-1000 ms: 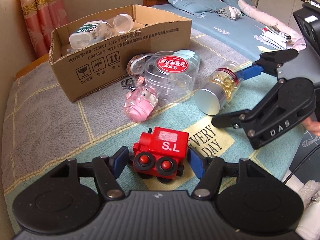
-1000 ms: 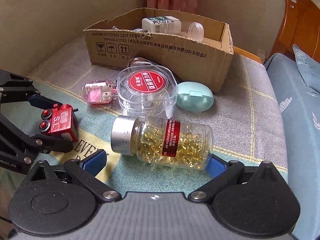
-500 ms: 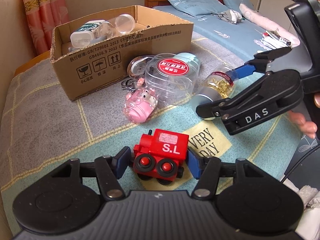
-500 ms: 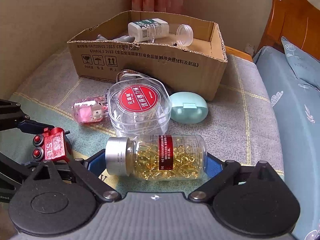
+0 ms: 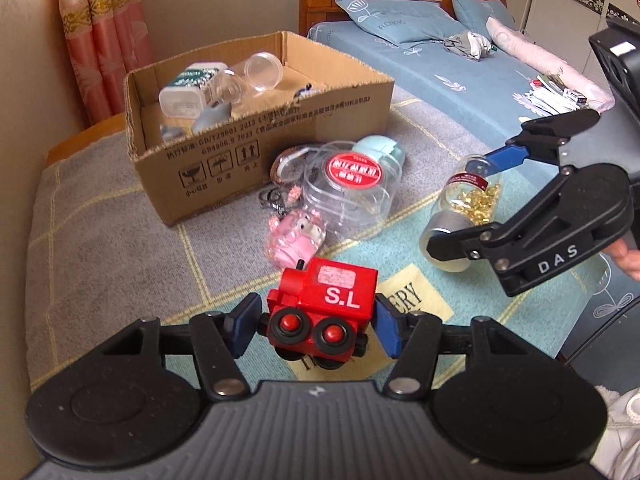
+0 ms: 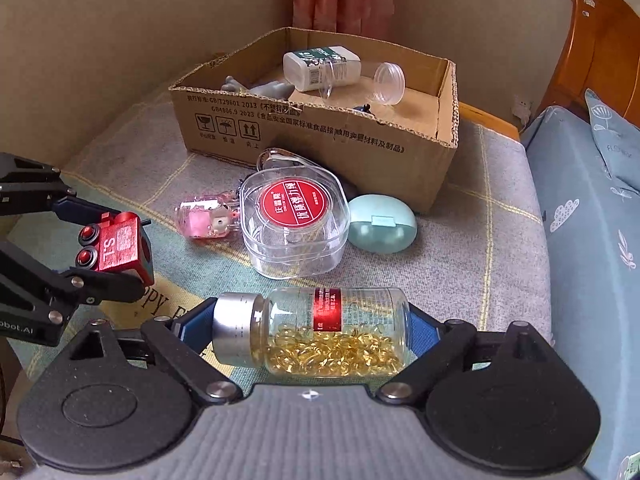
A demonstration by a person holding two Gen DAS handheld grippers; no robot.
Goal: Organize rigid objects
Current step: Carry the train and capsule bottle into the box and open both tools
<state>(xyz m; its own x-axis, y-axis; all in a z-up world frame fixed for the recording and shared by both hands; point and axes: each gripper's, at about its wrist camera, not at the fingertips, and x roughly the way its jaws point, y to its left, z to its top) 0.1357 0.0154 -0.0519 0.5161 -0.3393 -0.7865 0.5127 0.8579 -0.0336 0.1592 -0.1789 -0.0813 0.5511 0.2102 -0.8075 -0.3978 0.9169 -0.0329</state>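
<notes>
While the left gripper (image 5: 316, 326) is pinching the red toy train (image 5: 324, 308) above the blanket (image 5: 100, 248), the right gripper (image 6: 310, 330) is clamping the capsule bottle (image 6: 316, 332) endwise, near the cardboard box (image 6: 320, 132).

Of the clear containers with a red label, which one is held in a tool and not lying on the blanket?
The capsule bottle with the silver cap: the right tool clamps it end to end. The squat clear box with the round red label lies free on the blanket.
</notes>
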